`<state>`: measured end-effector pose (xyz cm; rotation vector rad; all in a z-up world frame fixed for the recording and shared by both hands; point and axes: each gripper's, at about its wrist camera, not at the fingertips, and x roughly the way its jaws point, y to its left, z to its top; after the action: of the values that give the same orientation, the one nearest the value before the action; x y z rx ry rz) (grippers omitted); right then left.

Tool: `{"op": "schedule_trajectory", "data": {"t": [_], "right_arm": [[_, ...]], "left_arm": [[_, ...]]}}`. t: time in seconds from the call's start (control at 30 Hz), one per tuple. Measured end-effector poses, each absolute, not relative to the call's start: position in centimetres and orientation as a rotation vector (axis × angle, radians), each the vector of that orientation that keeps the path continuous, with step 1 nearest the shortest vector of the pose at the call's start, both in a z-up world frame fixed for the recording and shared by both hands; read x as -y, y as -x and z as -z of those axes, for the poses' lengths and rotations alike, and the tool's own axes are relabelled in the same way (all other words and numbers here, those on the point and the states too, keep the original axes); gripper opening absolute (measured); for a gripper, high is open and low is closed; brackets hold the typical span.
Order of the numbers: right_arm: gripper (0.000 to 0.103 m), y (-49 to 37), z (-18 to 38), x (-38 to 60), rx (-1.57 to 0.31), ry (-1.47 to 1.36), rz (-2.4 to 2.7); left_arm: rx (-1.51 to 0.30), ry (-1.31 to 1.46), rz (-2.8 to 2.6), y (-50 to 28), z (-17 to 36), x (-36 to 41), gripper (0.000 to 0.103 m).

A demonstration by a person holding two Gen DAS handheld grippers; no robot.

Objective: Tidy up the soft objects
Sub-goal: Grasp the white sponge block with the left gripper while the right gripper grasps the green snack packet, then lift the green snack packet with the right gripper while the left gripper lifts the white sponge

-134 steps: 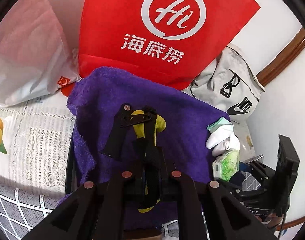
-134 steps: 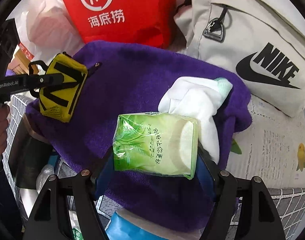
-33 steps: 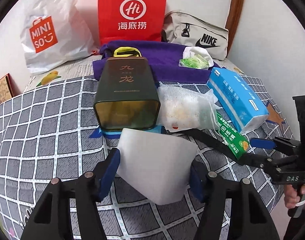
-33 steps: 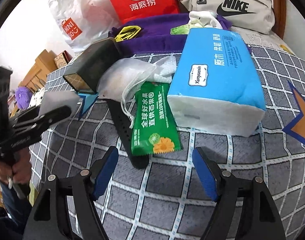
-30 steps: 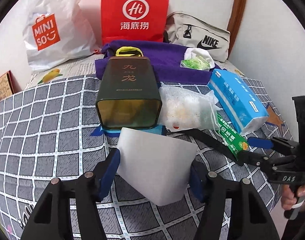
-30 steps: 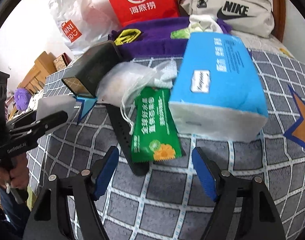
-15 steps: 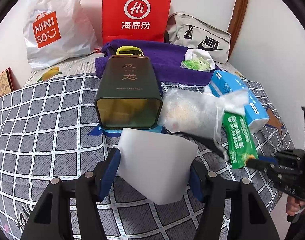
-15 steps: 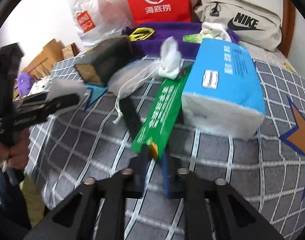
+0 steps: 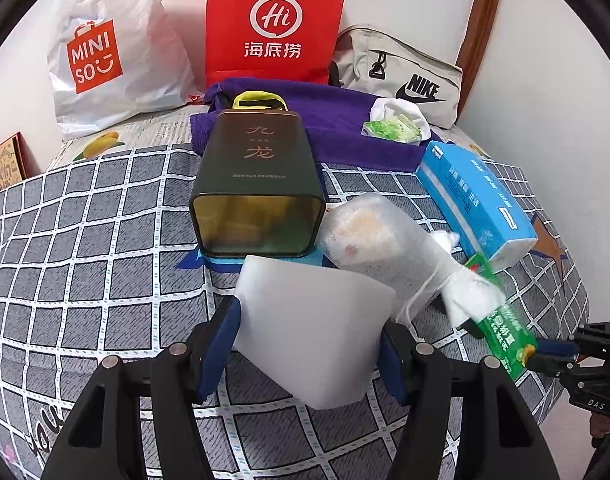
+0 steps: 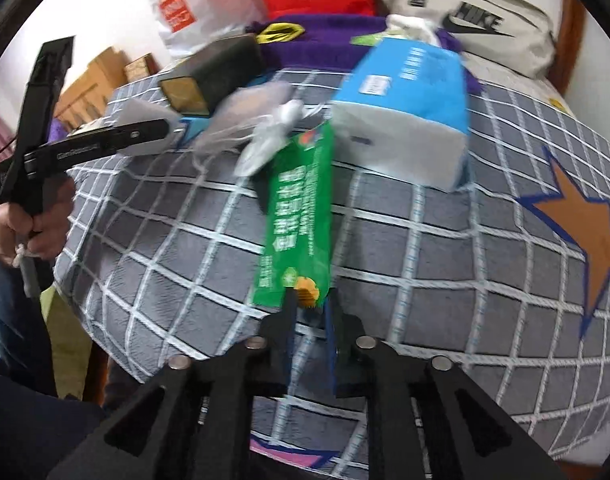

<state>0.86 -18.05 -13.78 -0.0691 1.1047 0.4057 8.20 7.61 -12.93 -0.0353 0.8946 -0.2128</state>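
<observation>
My left gripper is shut on a white foam block, held just above the grey checked blanket. In front of it lies a dark green tin on its side. My right gripper pinches the near end of a green snack packet, and its jaws are opening slightly with the packet still between the pads. The packet is lifted at an angle. The tied end of a white mesh bag rests on its far end. A blue tissue pack lies just right of the packet.
A purple towel at the back carries a yellow pouch and a green tissue pack with a white cloth. Behind stand a red bag, a white Miniso bag and a grey Nike bag. The blanket drops off at the near right.
My right gripper closed on the green packet's near end and drew it back toward me, tilting it up; the mesh bag's tied end shifted with it. The left gripper stayed still with the foam block.
</observation>
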Motion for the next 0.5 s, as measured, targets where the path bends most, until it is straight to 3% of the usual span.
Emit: {"op": "schedule_trajectory", "data": {"t": [0.07,0.13,0.5], "right_arm": [[0.048,-1.1,13.6,18.2,-1.08,0.064,-0.374],[0.061,-1.5,13.2,17.7,-1.033,0.058,-0.376],[0.064,-4.5,15.1,13.8,-0.973,0.196,-0.397]], "left_arm": [[-0.898,0.03,0.21,-8.2,12.9,-7.5,0.061],[-0.901,0.023,0.207,-8.2,12.9,-7.4,0.061],[-0.914,0.04,0.193,-8.1,12.8,-7.6,0.061]]}}
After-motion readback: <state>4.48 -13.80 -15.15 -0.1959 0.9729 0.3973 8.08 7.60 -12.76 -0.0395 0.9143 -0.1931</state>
